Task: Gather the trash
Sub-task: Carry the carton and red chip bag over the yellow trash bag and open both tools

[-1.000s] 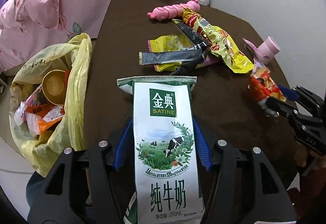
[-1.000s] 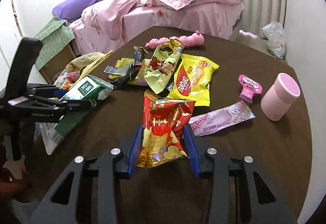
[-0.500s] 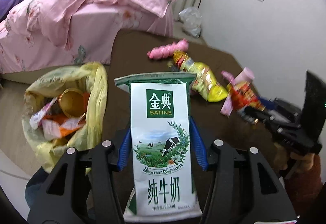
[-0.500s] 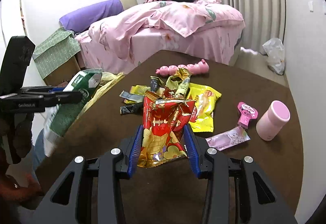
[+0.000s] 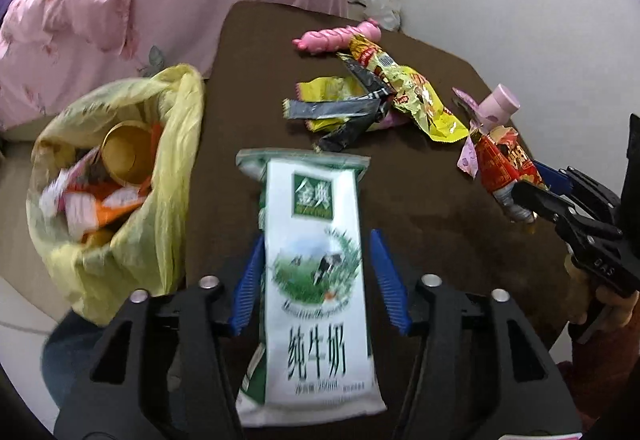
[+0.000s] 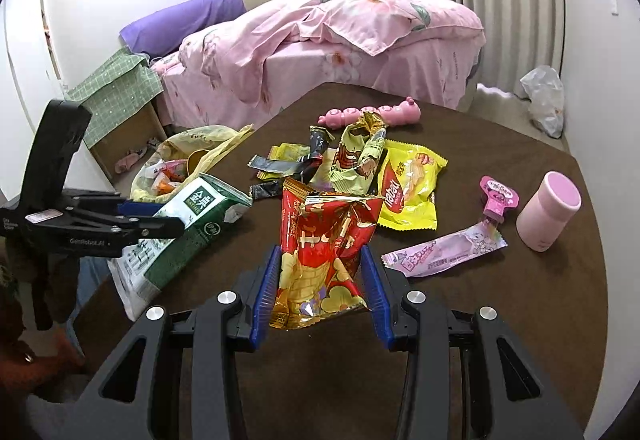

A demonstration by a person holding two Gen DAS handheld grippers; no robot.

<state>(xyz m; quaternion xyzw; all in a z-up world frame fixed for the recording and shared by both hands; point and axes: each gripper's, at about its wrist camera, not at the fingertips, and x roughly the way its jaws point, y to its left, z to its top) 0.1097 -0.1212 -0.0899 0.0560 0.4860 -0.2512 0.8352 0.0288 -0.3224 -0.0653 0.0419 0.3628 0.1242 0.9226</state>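
A white and green milk pouch (image 5: 316, 260) stands between the blue pads of my left gripper (image 5: 316, 240), over the table's near left edge. The jaws are opening and a gap shows beside the right pad; the pouch looks blurred. In the right wrist view the same pouch (image 6: 188, 232) hangs tilted at the left gripper (image 6: 160, 220). A yellow plastic trash bag (image 5: 160, 200) with several wrappers and a paper cup inside sits just left of the pouch. My right gripper (image 6: 320, 254) is shut on a red and gold snack bag (image 6: 324, 240), lifted above the brown table (image 6: 480, 320).
A heap of wrappers (image 6: 360, 168) lies mid-table, with a pink toy (image 6: 372, 114) behind it. A pink wrapper (image 6: 444, 250) and a pink cup (image 6: 548, 216) lie to the right. A bed with pink covers (image 6: 340, 40) stands beyond the table.
My left gripper's jaws have widened around the milk pouch, and its view has swung back down over the table. The right gripper has lifted slightly, the red snack bag still in it.
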